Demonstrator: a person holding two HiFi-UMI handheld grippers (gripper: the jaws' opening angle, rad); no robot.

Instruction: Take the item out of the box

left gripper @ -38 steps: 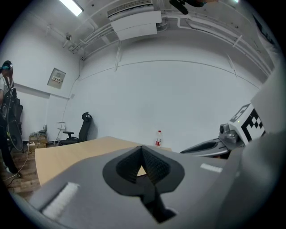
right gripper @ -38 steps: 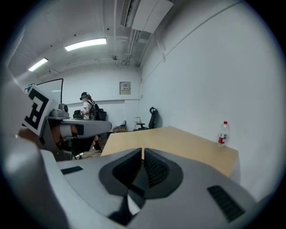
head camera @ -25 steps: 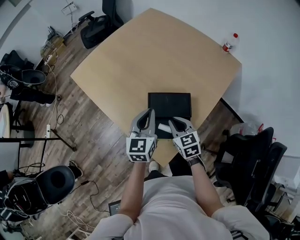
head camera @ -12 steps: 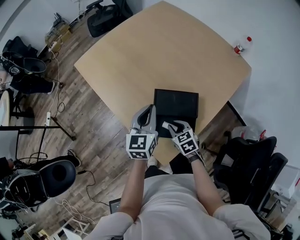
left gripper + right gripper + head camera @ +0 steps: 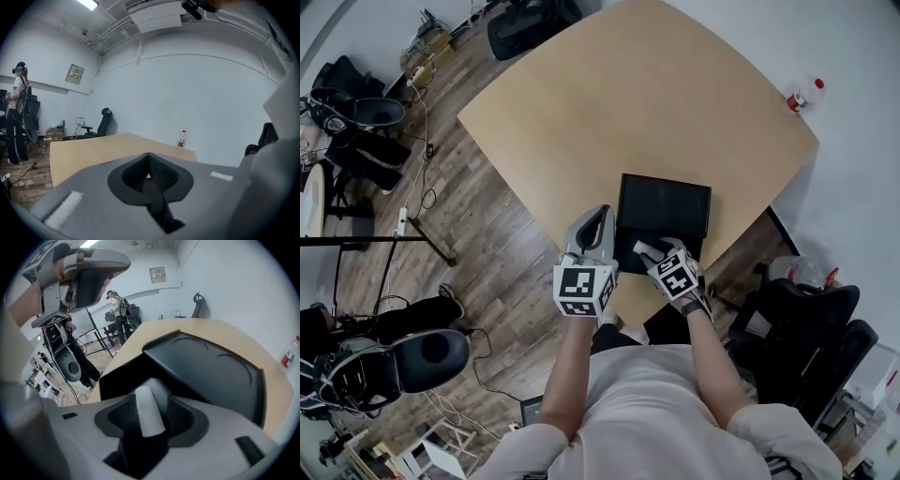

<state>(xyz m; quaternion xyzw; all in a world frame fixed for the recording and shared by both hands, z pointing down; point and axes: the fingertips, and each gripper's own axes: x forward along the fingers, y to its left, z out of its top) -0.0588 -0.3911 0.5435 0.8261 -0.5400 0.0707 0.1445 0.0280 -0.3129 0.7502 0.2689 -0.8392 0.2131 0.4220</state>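
at the left of the head view, the left tool (image 5: 598, 217) hangs over the desk (image 5: 609, 103), just beside the left edge of the black box (image 5: 664, 202). its own view shows the two ribbed pads drawn together with nothing between them, so it has no part in any grip here.

just right of it, at the middle of the head view, the box lies near the desk's lower edge. a flat black panel with two round recesses sits toward the top of the frame, and a darker, deeper part sits toward the person. the item, a short white cylinder (image 5: 146, 406), shows against that dark near part and looks to be inside the box. just how it rests there is hidden by the tool.

the right tool (image 5: 150, 420) points steeply down into this near part. its jaws have just been opening and stand wide apart. the white cylinder is between them with a dark gap on either side, and the pads do not press on it.

judged from this, the task is at its start: the reach is made, but closing on the cylinder, lifting it and carrying it clear of the box are all left. at far right a water bottle (image 5: 802, 97) stands at the desk's corner, well apart.
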